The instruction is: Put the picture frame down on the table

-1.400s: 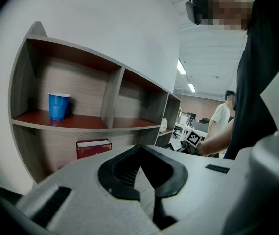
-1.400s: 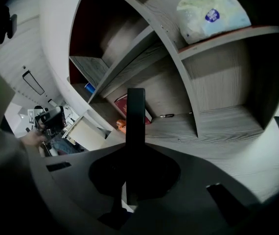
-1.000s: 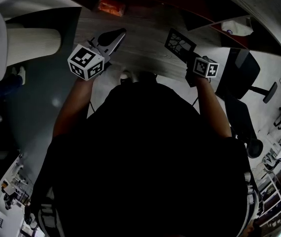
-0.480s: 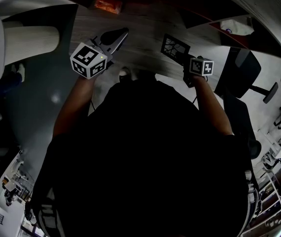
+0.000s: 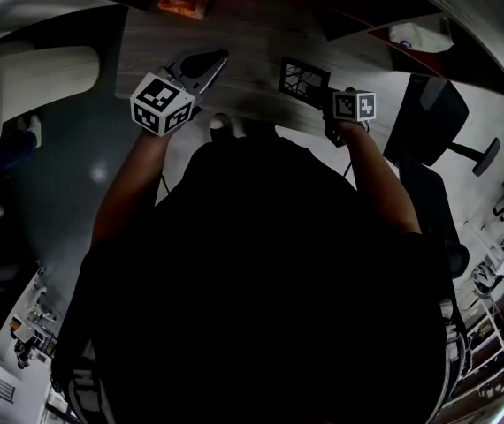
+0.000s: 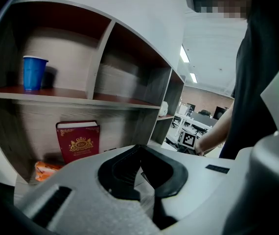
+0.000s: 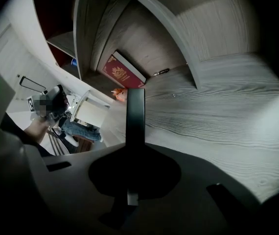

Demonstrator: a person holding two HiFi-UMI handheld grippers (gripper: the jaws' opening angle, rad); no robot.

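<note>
The picture frame [image 5: 303,78] is black with an irregular lattice of openings and hangs low over the grey wood-grain table [image 5: 243,56]. My right gripper [image 5: 330,97] is shut on its near edge. In the right gripper view the frame [image 7: 135,121] shows edge-on as a dark bar that rises from between the jaws of the right gripper [image 7: 135,153], over the table [image 7: 218,106]. My left gripper [image 5: 210,60] hovers over the table's left part, shut with nothing in it. In its own view the left gripper [image 6: 139,149] has its black pads meeting at the tips.
Shelves stand at the back of the table with a red book [image 7: 125,72], an orange packet [image 5: 179,3], a pen [image 7: 161,72] and a blue cup [image 6: 34,72]. A black office chair [image 5: 429,122] stands at the right, a pale cylinder [image 5: 49,78] at the left.
My right gripper has carried the frame to the left and a little nearer the table edge. The left gripper has hardly moved.
</note>
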